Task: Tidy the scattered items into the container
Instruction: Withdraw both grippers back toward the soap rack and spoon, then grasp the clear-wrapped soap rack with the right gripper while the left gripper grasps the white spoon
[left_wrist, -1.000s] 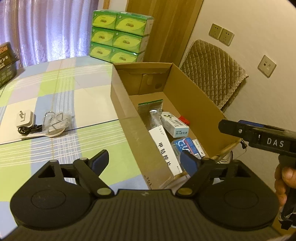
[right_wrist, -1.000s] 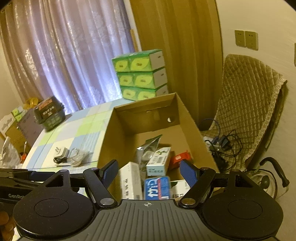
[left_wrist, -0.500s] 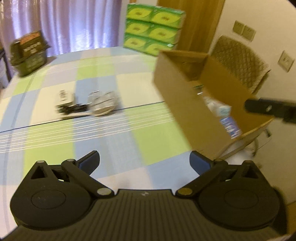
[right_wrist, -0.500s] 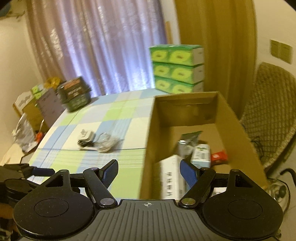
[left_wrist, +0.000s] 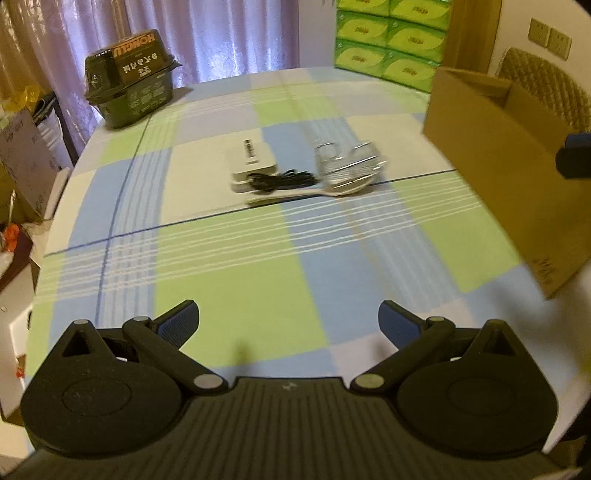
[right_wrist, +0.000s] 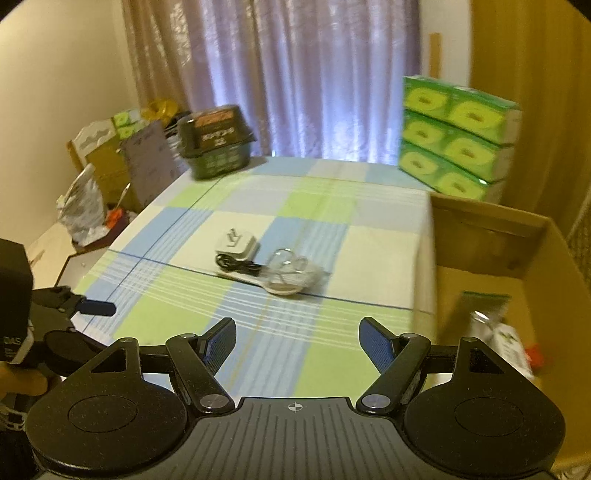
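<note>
Brown cardboard box (right_wrist: 491, 236) stands at the table's right edge, cut off by the frame; the packets inside are blurred. Mid-table on the checked tablecloth (left_wrist: 229, 266) lie a white charger (left_wrist: 251, 158), a black cable (left_wrist: 280, 180), a white spoon (left_wrist: 295, 194) and a clear plastic bag (left_wrist: 345, 168), touching in a cluster. The left gripper (left_wrist: 288, 317) and right gripper (right_wrist: 297, 334) hover spread wide, empty.
</note>
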